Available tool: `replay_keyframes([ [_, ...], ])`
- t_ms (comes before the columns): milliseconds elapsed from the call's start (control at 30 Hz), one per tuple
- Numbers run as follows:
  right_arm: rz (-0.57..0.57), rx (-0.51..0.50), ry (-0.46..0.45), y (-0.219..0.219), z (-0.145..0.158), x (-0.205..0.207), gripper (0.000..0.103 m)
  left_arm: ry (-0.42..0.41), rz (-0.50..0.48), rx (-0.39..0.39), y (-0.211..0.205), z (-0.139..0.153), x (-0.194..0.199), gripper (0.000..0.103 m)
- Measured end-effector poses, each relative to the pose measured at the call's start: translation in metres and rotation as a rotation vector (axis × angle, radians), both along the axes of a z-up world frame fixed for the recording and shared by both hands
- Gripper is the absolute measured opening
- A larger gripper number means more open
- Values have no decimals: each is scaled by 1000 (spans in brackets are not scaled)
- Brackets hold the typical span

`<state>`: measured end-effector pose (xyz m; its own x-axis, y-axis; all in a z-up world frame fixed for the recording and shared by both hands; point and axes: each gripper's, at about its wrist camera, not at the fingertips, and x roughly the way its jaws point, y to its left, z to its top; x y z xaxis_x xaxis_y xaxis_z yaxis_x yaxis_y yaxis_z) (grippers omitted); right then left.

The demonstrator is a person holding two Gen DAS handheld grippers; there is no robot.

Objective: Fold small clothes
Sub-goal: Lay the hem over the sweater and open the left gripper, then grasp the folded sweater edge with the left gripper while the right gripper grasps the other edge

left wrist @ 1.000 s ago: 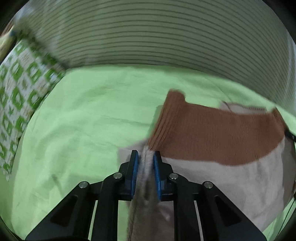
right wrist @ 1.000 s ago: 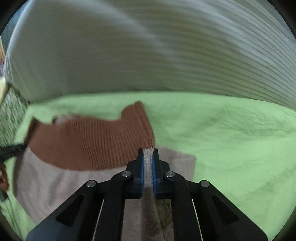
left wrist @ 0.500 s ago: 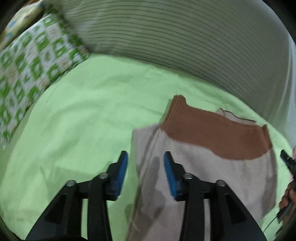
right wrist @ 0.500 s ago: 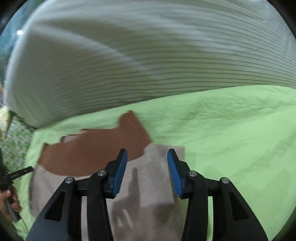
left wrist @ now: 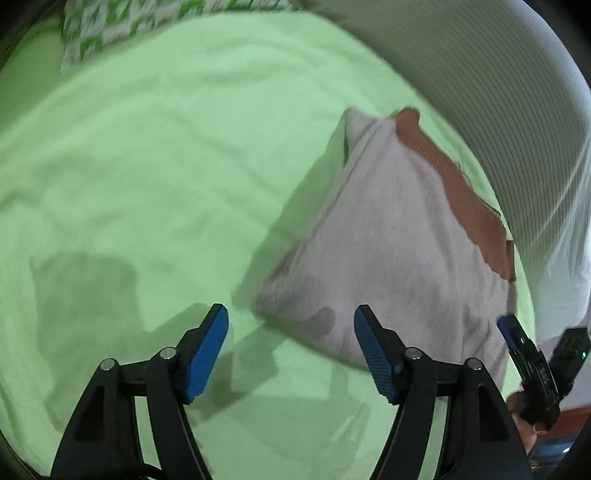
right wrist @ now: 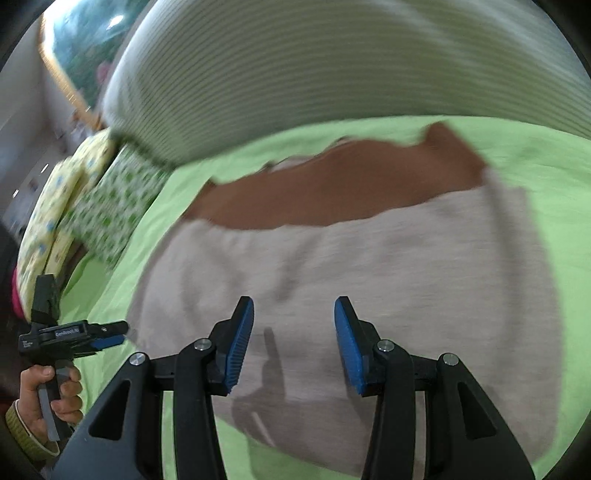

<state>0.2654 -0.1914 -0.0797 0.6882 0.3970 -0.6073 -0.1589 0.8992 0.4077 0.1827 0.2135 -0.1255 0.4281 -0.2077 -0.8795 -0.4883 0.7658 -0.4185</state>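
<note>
A small beige garment with a rust-brown ribbed part lies folded flat on the green sheet. It fills the right wrist view, brown part on the far side. My left gripper is open and empty, above the sheet at the garment's near left corner. My right gripper is open and empty above the beige cloth. Each gripper shows in the other's view, the right one and the left one.
A big white striped cushion or duvet lies along the far side of the bed. Green-and-white patterned pillows lie at the left, also in the left wrist view. The person's hand holds the left gripper.
Both grippers were shut on the garment's edge, then opened and let it go. Both have since pulled back toward me, and the garment lies flat.
</note>
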Motion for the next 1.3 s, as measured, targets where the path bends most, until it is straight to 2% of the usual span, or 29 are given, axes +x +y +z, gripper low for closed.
replay_keyframes([
  [167,61,-16,22,20,-5,17,47,10,37,-88,-5,-17,-2,73],
  [300,98,-79,47,26,-11,32,47,0,50,-82,-9,-23,9,78],
  [400,65,-172,69,26,-18,50,47,-3,52,-64,-10,-24,25,80],
  [467,-11,-225,64,15,-19,63,46,-15,55,-63,-7,-22,31,80],
  [600,-121,-129,78,-10,-12,72,46,-23,56,-82,2,-24,44,82],
  [633,-137,-86,70,-14,-7,68,46,-28,56,-83,4,-24,47,83],
  [833,-184,-23,48,-20,2,30,47,-86,72,-117,12,-25,72,83],
  [867,-198,-14,58,-23,0,20,47,-95,70,-125,11,-25,77,81],
  [933,-231,-1,78,-29,-4,5,47,-115,49,-142,7,-25,84,62],
  [967,-250,10,82,-33,-8,-3,47,-119,23,-152,4,-26,88,48],
  [1033,-279,25,87,-41,-14,-15,47,-124,-10,-122,-1,-23,91,35],
  [1067,-291,20,90,-44,-15,-19,47,-134,-27,-106,-3,-19,91,25],
  [1167,-327,-2,136,-56,-31,-19,45,-174,-48,-101,-7,-5,87,20],
  [1233,-333,15,158,-62,-40,-13,41,-224,-67,-106,-13,13,85,19],
  [1300,-336,46,155,-67,-43,-10,41,-285,-107,-109,-24,38,82,18],
])
